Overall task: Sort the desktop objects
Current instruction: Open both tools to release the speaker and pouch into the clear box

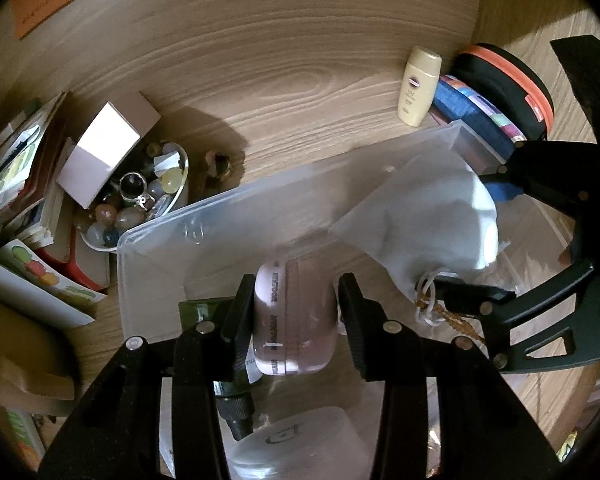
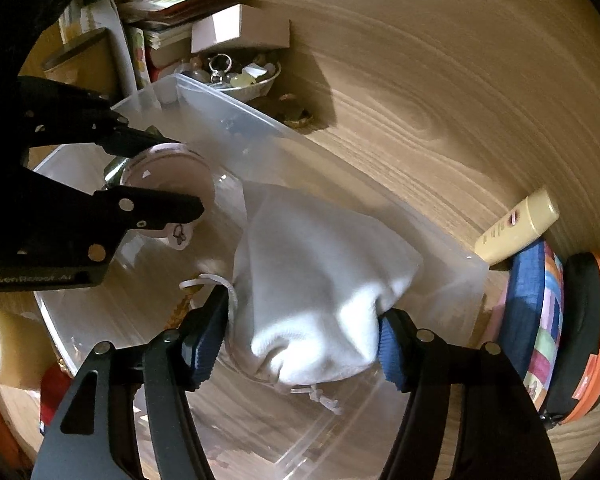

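Observation:
A clear plastic bin [image 1: 220, 200] [image 2: 300, 136] lies on the wooden desk. My left gripper [image 1: 296, 316] [image 2: 184, 174] is inside it, shut on a round pink case [image 1: 300, 280] [image 2: 168, 172] held on edge between both fingers. A white drawstring pouch [image 2: 320, 280] [image 1: 432, 216] sits in the bin to the right of the case. My right gripper [image 2: 300, 348] [image 1: 478, 240] straddles the pouch, and both of its blue pads [image 2: 392, 356] touch the cloth. The pouch cord [image 2: 212, 280] hangs by the left pad.
A cream sunscreen bottle [image 1: 418, 86] [image 2: 516, 228], a blue patterned pouch [image 2: 536, 312] and a black-and-orange round case [image 1: 512, 80] stand beyond the bin's right end. A bowl of beads [image 1: 140, 200], a white box [image 1: 104, 152] and stacked books [image 1: 24, 168] crowd the left. A pale round case [image 1: 300, 440] lies nearest.

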The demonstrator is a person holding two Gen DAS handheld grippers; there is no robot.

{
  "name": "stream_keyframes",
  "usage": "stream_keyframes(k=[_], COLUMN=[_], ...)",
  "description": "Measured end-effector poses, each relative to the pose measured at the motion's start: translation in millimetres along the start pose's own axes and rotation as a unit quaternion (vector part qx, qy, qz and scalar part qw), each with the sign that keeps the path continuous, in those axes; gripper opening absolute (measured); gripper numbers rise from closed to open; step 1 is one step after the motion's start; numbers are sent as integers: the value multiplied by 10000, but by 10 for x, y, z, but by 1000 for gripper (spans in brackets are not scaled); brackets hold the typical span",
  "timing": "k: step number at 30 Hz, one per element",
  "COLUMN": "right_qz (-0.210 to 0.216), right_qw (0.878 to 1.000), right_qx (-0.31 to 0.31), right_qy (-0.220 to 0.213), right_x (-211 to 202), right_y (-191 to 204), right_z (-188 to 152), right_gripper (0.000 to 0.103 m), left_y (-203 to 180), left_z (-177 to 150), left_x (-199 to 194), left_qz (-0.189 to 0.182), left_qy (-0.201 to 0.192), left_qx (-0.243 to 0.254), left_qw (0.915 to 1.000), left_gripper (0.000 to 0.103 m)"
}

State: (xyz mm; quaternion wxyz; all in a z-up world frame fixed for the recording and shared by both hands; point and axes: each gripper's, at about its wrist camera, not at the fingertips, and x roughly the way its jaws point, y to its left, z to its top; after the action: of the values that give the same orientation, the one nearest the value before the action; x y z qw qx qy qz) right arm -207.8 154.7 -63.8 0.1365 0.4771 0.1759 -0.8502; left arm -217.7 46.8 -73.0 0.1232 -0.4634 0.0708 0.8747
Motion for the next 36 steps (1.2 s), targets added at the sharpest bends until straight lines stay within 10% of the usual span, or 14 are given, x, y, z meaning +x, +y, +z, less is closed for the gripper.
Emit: stream_keyframes(k=[10,36], right_qz=[-274,-912], right_qw=[9993,9950], right_qx=[203,86], right_qy=[118,-385], right_x=[14,-599], right_y=[-33,309], right_z=[-26,-102], right_gripper=[77,79], left_y=[-23,-32], left_z=[-2,-205], left_x=[-64,-806], left_qz=[208,345], left_qy=[-152,-963], left_qx=[114,180], left_qw=[9996,9946], left_gripper=[68,88])
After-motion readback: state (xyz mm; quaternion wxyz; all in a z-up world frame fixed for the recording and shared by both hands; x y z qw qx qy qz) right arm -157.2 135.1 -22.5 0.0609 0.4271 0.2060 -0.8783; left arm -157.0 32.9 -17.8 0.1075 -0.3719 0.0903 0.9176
